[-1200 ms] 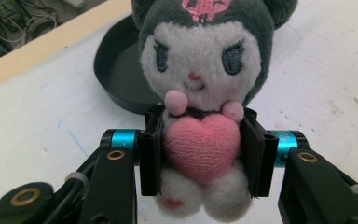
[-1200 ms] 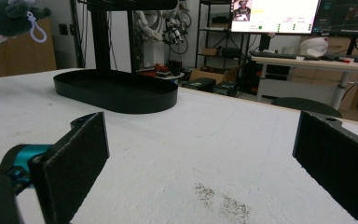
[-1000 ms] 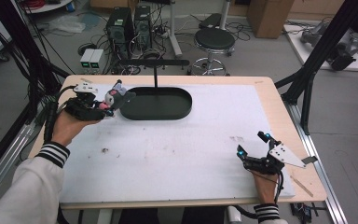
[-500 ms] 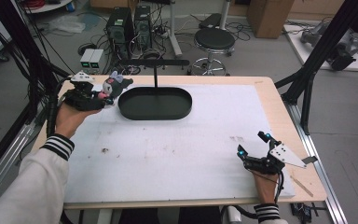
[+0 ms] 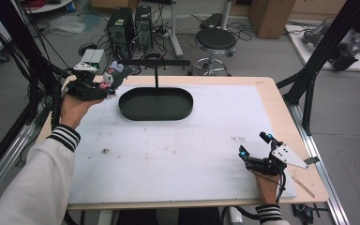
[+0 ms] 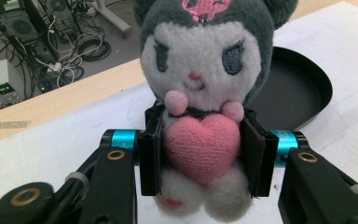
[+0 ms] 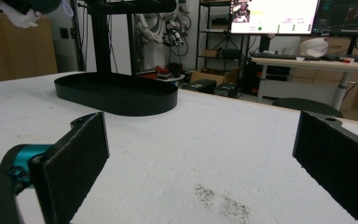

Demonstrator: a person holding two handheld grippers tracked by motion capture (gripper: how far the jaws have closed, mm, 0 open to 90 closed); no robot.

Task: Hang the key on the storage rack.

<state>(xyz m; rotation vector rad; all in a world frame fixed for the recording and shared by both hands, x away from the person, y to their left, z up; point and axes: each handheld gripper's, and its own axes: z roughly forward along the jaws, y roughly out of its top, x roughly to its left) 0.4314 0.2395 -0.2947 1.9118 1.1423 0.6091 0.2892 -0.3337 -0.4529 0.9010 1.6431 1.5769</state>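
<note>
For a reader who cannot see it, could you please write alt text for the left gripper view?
A plush toy with a white face, dark grey hood and pink heart is clamped at its body between the left gripper's two black jaws. Behind it, an oval black tray sits on the white table cover, with cables and equipment on the floor beyond.

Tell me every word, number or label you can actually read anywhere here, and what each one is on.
None can be read.
Green digits glow on two bench instruments on the floor, in the left gripper view: too blurred to read.
The wall screen in the right gripper view carries text: too small to read.
The plush toy held in the left hand-held gripper bears a pink embroidered emblem on its dark hood, no letters.
</note>
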